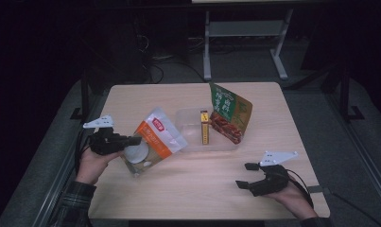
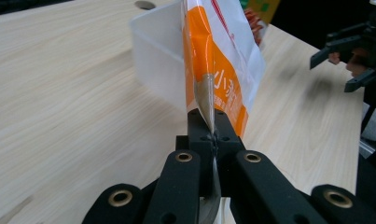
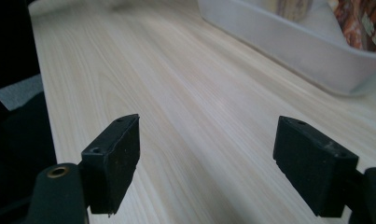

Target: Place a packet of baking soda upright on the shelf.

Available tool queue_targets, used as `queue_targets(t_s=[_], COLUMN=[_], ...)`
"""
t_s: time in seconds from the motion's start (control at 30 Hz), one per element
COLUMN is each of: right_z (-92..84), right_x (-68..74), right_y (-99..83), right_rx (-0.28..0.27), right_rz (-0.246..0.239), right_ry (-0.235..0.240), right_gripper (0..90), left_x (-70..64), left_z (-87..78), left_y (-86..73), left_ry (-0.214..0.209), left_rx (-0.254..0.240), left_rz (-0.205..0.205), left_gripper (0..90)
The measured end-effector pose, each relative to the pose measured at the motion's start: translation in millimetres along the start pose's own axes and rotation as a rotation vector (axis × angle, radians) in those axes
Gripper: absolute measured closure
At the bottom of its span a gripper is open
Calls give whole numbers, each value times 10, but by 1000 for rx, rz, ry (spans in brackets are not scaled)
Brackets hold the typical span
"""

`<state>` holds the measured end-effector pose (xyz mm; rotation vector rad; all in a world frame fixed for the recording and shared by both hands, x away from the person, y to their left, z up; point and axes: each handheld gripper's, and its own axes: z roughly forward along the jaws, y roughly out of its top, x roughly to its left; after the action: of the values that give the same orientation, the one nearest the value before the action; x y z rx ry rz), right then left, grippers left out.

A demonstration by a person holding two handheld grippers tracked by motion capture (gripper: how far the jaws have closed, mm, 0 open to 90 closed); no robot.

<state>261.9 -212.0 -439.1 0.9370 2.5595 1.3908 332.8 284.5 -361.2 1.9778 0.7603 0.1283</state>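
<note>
Clearly left tongs [image 2: 213, 135] clamped on orange-white pouch [image 1: 152, 139], lettering illegible; right tongs [image 3: 213, 163] apart.

Black left claw [image 1: 134, 140] and right claw [image 1: 246, 175], brass-ringed pivots, grey plates, plaid sleeve [image 1: 74, 203].

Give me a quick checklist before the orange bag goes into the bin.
1. Left tool shut on the orange bag: ok, the bag's edge is pinched between its jaws.
2. Bag off the table: cannot tell, its lower corner may touch.
3. Space in the bin: ok, the near left part looks free; a yellow box and a green bag sit further right.
4. Right tool out of the way: ok, open and apart from the bin.
5. Bag sealed: cannot tell.
</note>
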Motion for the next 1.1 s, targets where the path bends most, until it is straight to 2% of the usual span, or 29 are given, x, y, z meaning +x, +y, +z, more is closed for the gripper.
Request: queue_targets(t_s=[0.17,0.47,0.67,0.9,0.97,1.1], right_z=[29,205,290,429,470,514], right_x=[28,105,167,247,262,277], right_y=[52,229,314,429,466,539], right_rx=[-32,-88,-122,-166,-179,-225], right_rz=[15,-14,-25,-30,-25,-20], right_ry=[19,94,141,203,219,262], right_gripper=[253,276,280,310,358,567], left_x=[-184,-522,-716,-857,-884,-886], left_z=[102,335,508,660,683,697], left_y=[79,187,201,194,187,175], left_ry=[-33,-100,-138,-182,-186,-198], left_rx=[-5,-17,-28,-27,-31,-41], left_rz=[28,83,93,103,103,93], left_gripper=[897,897,897,897,897,896])
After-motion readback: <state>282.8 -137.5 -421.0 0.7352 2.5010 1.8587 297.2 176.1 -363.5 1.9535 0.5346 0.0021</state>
